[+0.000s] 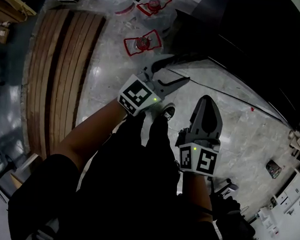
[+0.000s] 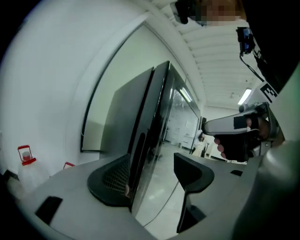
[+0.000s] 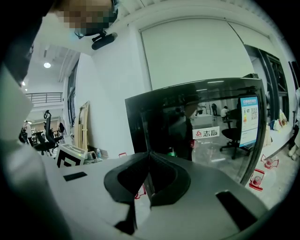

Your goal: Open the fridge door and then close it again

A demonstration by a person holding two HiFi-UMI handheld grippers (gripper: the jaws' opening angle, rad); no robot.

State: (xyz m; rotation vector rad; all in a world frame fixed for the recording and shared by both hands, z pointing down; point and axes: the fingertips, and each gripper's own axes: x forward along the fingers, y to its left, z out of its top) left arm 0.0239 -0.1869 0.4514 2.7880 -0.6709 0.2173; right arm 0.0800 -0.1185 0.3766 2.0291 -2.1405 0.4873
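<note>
Now the black fridge (image 3: 187,122) stands straight ahead of both tongs, and its door looks closed. The left tongs (image 2: 152,176) are wide and empty; the upright door edge (image 2: 140,140) lines up beyond their gap, untouched. The right tongs (image 3: 149,157) are closed on nothing and seem farther back.

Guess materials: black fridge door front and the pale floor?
Tall black fridge door: looks like glass or a high-gloss panel; it mirrors the room, chairs and lights sharply. Pale mottled floor: probably polished stone or terrazzo; speckled grain, soft glare.
</note>
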